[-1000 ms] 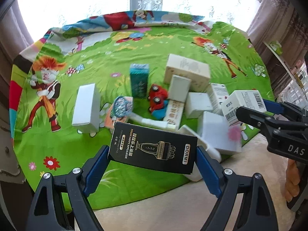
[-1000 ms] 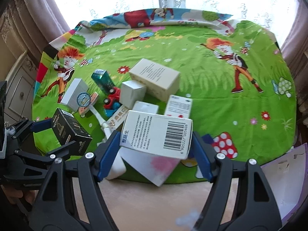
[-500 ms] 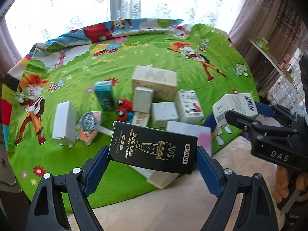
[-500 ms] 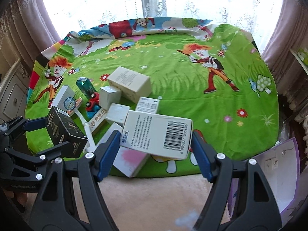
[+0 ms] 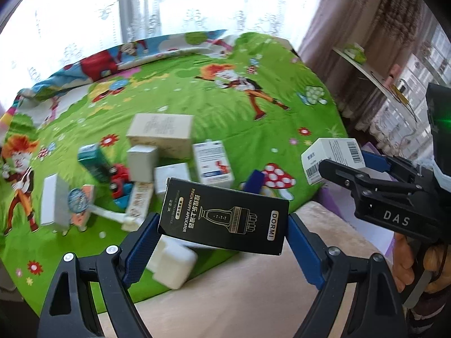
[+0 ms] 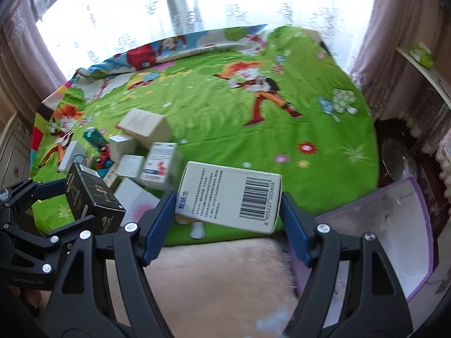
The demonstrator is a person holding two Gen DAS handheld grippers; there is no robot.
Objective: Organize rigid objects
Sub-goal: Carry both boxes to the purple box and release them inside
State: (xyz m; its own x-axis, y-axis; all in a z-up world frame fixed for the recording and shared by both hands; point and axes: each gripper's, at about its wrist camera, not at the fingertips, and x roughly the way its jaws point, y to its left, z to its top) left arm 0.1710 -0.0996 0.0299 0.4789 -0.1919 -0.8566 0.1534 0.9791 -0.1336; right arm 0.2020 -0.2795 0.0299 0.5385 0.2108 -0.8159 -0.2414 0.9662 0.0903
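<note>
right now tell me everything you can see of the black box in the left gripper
The black box is a glossy rectangular carton with gold print: an applicator drawing, "DORMI" and "PINCH HAPPY APPLICATOR". It hangs in the air above the green blanket's near edge, slightly tilted, clamped end to end by the left gripper's blue-padded jaws; nothing else touches it.

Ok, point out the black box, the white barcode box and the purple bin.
black box (image 5: pixel 225 217), left wrist view, middle of its printed front face.
white barcode box (image 6: pixel 229 195), right wrist view, middle of its printed face.
purple bin (image 6: pixel 394 225), right wrist view, its white inner wall.
</note>
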